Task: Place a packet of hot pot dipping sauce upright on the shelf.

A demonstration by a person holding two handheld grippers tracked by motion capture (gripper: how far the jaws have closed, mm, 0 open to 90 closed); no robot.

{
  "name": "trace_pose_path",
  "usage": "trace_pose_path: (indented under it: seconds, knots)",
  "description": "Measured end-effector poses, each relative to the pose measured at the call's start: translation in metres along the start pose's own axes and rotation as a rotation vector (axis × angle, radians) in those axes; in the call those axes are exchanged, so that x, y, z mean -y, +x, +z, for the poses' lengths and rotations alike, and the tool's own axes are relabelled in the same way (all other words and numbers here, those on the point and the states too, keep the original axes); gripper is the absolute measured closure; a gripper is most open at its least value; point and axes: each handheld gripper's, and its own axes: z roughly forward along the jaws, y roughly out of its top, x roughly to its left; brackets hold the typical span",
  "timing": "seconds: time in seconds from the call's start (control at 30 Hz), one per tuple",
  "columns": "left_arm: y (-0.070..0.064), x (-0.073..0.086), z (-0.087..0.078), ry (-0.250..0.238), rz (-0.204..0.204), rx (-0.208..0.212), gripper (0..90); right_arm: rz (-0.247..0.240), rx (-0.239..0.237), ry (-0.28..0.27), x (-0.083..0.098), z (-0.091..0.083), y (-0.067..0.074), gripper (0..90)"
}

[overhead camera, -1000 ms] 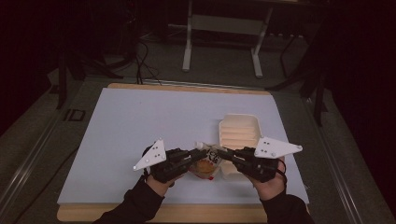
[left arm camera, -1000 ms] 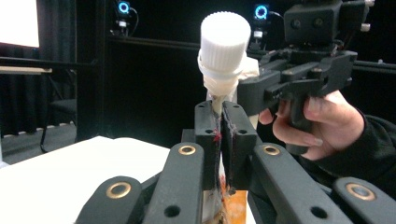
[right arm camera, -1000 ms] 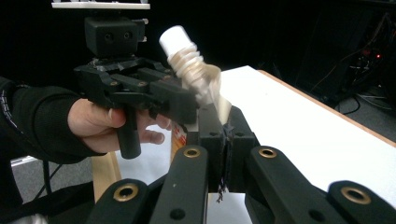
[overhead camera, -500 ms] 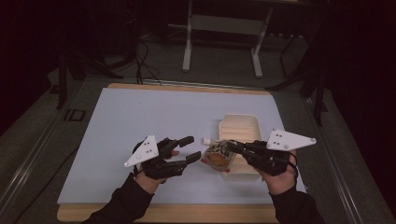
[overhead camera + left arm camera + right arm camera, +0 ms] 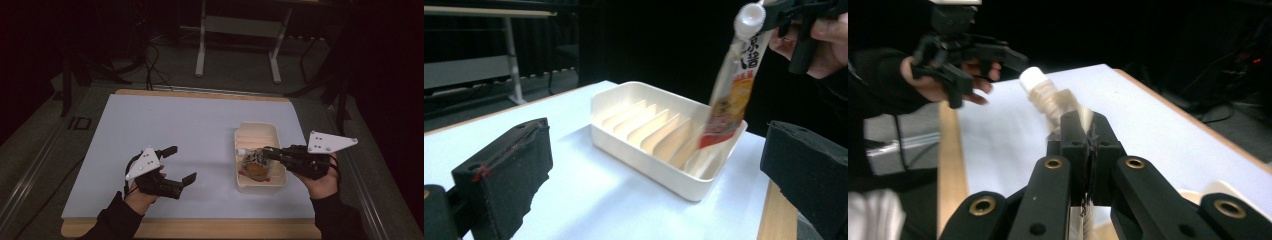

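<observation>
Dangling over the white tray [image 5: 260, 186] near the tabletop's right edge, the sauce pouch [image 5: 730, 95] stays pinched in the right gripper [image 5: 272, 153], not yet released, while the left gripper [image 5: 176, 164] waits, fingers apart.

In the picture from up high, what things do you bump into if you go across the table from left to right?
left gripper → white ribbed tray → sauce pouch hanging over the tray → right gripper clamped on the pouch, its grey plate farthest right. The pouch and the right gripper's tips overlap the tray, so their places are approximate.
</observation>
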Motion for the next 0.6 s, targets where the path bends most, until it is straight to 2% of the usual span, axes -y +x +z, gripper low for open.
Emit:
trace_pose_path:
  seconds: [0.03, 0.07, 0.13, 0.17, 0.2, 0.27, 0.3, 0.47, 0.53, 0.6]
  knots:
    - [0.002, 0.002, -0.002, 0.002, -0.011, -0.005, 0.6, -0.003, 0.006, -0.003, 0.002, -0.002, -0.002, 88.1]
    - [0.004, 0.003, -0.004, 0.000, -0.022, -0.015, 0.6, -0.001, -0.017, 0.000, 0.004, -0.003, -0.004, 88.0]
    - [0.006, 0.005, -0.005, -0.003, -0.028, -0.023, 0.6, -0.048, -0.003, 0.016, 0.009, -0.004, -0.004, 88.0]
    - [0.009, 0.008, -0.008, -0.006, -0.039, -0.034, 0.6, -0.045, -0.019, 0.042, 0.011, -0.003, -0.005, 87.9]
    - [0.009, 0.008, -0.008, -0.006, -0.039, -0.034, 0.6, -0.048, -0.004, 0.051, 0.013, -0.003, -0.005, 88.0]
    - [0.012, 0.013, -0.010, -0.012, -0.055, -0.045, 0.6, -0.027, -0.018, 0.055, 0.018, -0.002, -0.007, 87.9]
    - [0.012, 0.015, -0.011, -0.010, -0.054, -0.048, 0.7, -0.024, -0.015, 0.061, 0.022, -0.001, -0.008, 87.9]
    - [0.014, 0.026, -0.012, -0.006, -0.061, -0.059, 0.6, 0.048, -0.059, 0.052, 0.045, 0.005, -0.014, 87.9]
    - [0.014, 0.028, -0.012, -0.003, -0.062, -0.062, 0.6, 0.054, -0.061, 0.055, 0.048, 0.006, -0.015, 87.8]
    - [0.016, 0.036, -0.011, 0.004, -0.077, -0.063, 0.6, 0.080, -0.075, 0.060, 0.059, 0.007, -0.017, 87.8]
